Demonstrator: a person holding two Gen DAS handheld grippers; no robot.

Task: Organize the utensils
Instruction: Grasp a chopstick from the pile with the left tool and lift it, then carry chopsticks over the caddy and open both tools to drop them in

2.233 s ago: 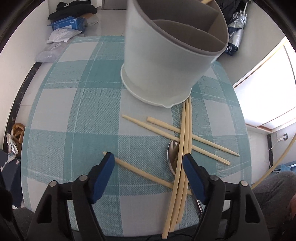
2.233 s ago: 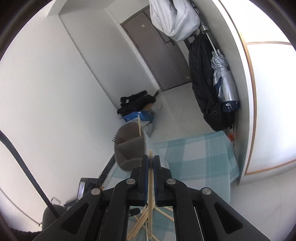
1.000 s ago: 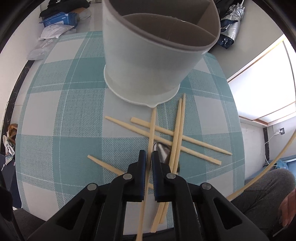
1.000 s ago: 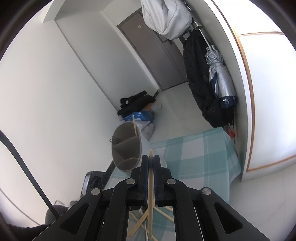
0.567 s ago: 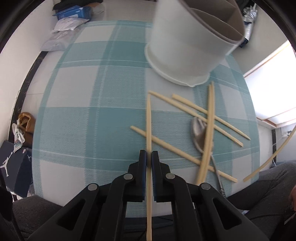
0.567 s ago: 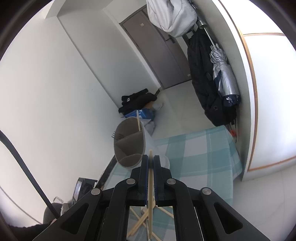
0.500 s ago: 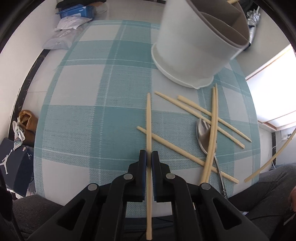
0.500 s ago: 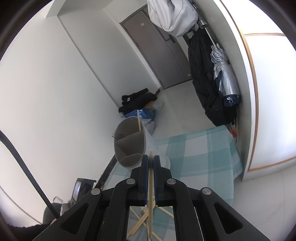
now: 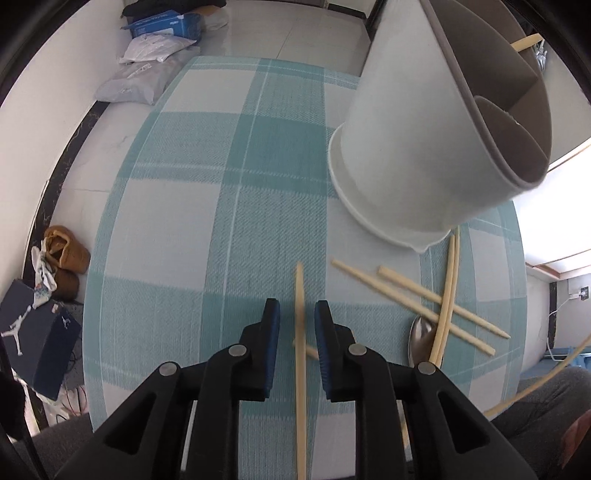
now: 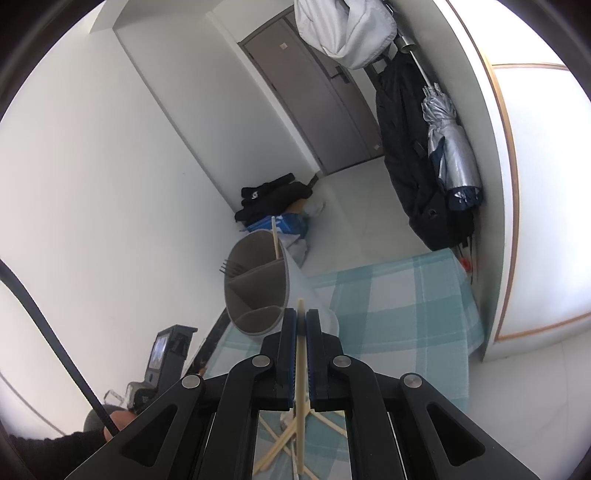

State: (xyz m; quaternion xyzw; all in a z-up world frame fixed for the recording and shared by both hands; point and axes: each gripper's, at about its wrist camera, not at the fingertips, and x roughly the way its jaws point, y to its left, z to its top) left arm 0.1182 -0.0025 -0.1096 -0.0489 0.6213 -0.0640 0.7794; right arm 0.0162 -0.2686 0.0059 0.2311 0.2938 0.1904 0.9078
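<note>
My left gripper [image 9: 297, 314] is open a little, with a pale wooden chopstick [image 9: 300, 354] loose between its blue pads, over the teal checked tablecloth [image 9: 192, 221]. The white divided utensil holder [image 9: 424, 147] stands at the upper right, one chopstick sticking out of it. Several chopsticks [image 9: 410, 291] and a metal spoon [image 9: 419, 336] lie crossed below the holder. My right gripper [image 10: 301, 325] is shut on a chopstick [image 10: 300, 369], held high above the table; the holder [image 10: 258, 288] with a fork and a chopstick shows ahead of it.
The tablecloth's front and left edges are close to my left gripper. On the floor lie shoes [image 9: 64, 258], a dark shoebox [image 9: 37, 347], bags and a blue box [image 9: 166, 26]. A coat and umbrella [image 10: 450, 155] hang by the door.
My left gripper closed on a chopstick, carried it left away from the pile, and has now opened a little around it. My right gripper has held its chopstick nearly still.
</note>
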